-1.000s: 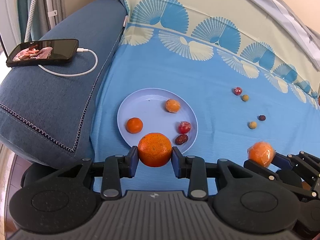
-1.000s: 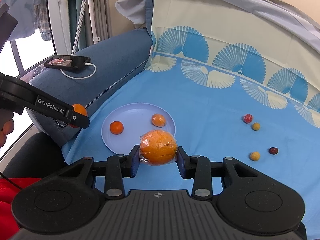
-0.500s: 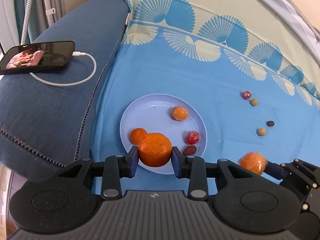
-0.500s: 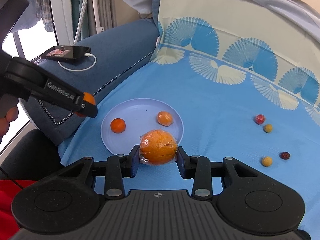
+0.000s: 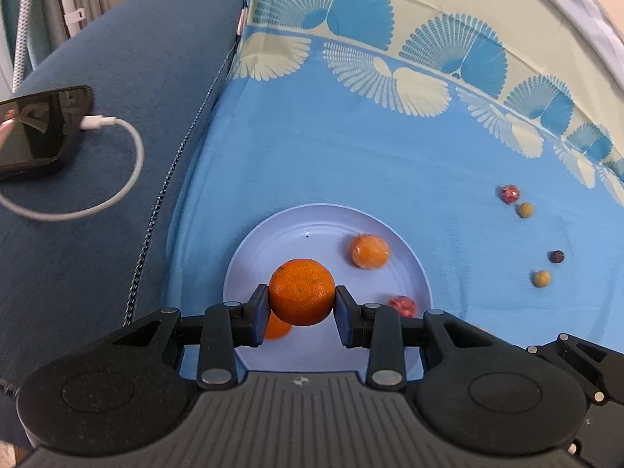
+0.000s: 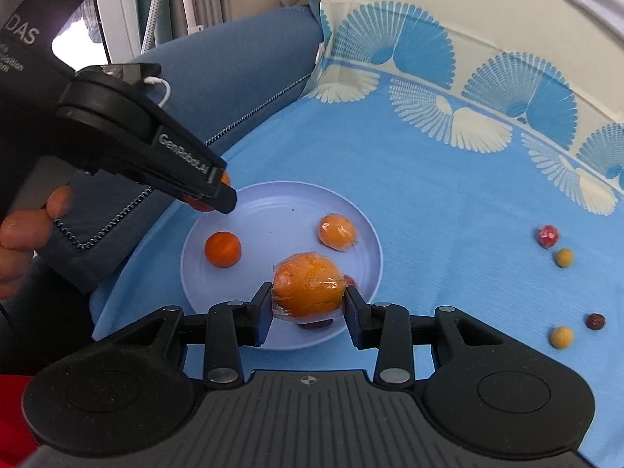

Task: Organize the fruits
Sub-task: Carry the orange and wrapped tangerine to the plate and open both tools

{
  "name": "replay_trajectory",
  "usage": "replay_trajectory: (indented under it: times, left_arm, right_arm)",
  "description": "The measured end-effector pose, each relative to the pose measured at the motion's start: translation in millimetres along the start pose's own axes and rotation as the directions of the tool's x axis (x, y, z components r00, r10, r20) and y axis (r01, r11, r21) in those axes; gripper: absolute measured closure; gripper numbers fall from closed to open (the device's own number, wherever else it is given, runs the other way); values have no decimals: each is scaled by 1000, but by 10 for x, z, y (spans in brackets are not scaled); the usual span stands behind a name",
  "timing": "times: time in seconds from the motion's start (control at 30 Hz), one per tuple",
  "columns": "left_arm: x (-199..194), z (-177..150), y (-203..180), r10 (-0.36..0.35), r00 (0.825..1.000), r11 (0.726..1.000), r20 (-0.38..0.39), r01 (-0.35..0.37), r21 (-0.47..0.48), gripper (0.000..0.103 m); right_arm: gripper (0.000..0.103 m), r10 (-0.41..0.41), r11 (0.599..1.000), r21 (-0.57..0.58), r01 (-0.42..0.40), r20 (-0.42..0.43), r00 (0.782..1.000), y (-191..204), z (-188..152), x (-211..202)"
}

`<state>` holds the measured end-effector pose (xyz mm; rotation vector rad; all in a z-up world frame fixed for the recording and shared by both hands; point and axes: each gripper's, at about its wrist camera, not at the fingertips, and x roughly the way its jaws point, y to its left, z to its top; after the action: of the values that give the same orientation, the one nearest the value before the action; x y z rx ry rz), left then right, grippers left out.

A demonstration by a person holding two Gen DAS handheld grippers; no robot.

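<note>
A pale blue plate [image 5: 296,230] [image 6: 280,214] lies on the blue cloth. My left gripper [image 5: 301,314] is shut on a bare orange [image 5: 301,291] and holds it above the plate's near left part. My right gripper [image 6: 308,314] is shut on a plastic-wrapped orange [image 6: 308,286] above the plate's near rim. On the plate lie a small orange [image 6: 222,249], a wrapped small orange [image 5: 369,250] [image 6: 337,231] and a red fruit [image 5: 403,305]. The left gripper also shows in the right wrist view [image 6: 210,199].
Several small fruits lie on the cloth to the right: red [image 6: 547,236], two yellow [image 6: 563,257] [image 6: 561,337] and a dark one [image 6: 595,321]. A phone [image 5: 39,128] with a white cable rests on the blue sofa arm [image 5: 117,156] at left.
Both grippers have moved forward over the plate with their oranges. The plate now lies closer below them, and the left gripper has come over the plate's left edge.
</note>
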<state>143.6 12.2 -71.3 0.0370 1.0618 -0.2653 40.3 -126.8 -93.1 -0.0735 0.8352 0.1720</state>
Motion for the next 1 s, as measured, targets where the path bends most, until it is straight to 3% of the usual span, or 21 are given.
replay_trajectory:
  times: [0.6,0.63,0.67,0.7,0.73,0.77,0.83,1.0]
  left_arm:
    - [679,138,30,42,995,998,-95,-37,55,63]
    - [684,140,33,45,995,998,-93,-41,49,55]
    - [676,144,32,46,995,998,-86,-42,46,35]
    - [645,147,28,50,996,998,-68,-47,47,22]
    - [604,149,13,56,997,997,-48,-54,48,3]
    - [548,142,1,57,998,997,-20,-56,49,0]
    - [447,125,-32,50,999,996,2,-50,69,0]
    - [250,-37,-31,33,999,998,-36,-31,54,0]
  right_arm:
    - [63,16,999,-48,-20,-90,996,-62,93,692]
    - [60,15,999,-50,-20,-93,996,-66,105,710]
    - [47,12,999,-49,-17,-95,995,-71,118,719]
    - [40,17,999,-50,-21,-88,996,-77,131,708]
    - [28,24,998,-53,-28,-78,997,-78,144,686]
    - [20,23,998,-59,-27,-66,998,-76,156,649]
    - [13,13,997,-70,-17,-60,998,-66,163,576]
    - [9,15,998,-59,-20,-90,996,-57,52,330]
